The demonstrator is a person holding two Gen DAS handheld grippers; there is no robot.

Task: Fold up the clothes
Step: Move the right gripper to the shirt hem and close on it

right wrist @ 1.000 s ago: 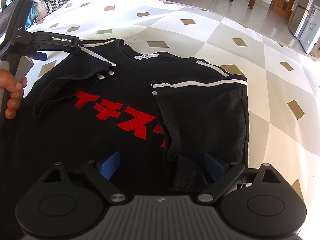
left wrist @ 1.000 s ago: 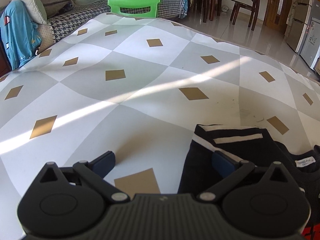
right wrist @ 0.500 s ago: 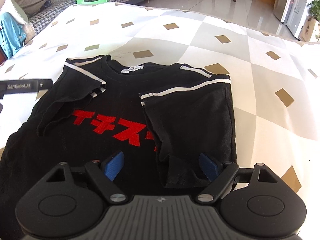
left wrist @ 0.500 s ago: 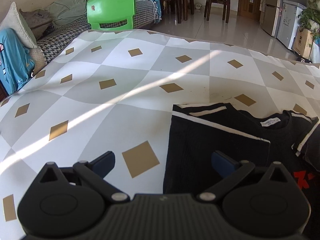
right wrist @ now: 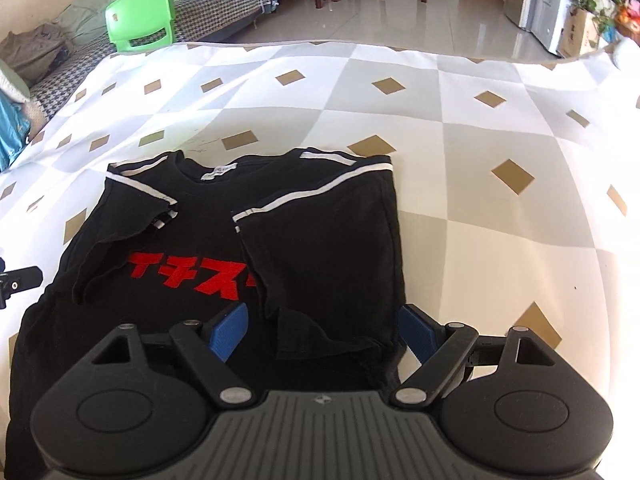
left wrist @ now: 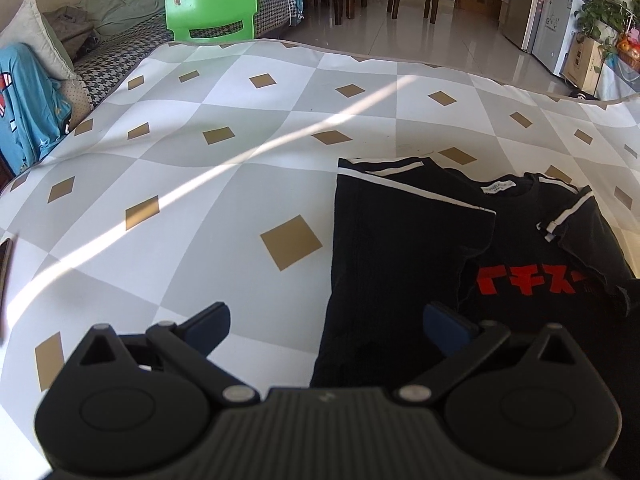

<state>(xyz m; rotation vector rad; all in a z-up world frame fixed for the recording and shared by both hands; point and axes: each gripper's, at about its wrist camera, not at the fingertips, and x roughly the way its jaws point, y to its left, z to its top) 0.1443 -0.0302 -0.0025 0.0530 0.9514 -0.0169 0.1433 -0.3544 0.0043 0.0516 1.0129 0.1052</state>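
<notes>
T-shirt hem behind right tool

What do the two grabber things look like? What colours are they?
Both look alike. The left gripper and right gripper each have a dark grey ribbed body, two round black discs, black linkage arms with silver pins, and blue finger pads. No sleeves or cables are visible.
</notes>
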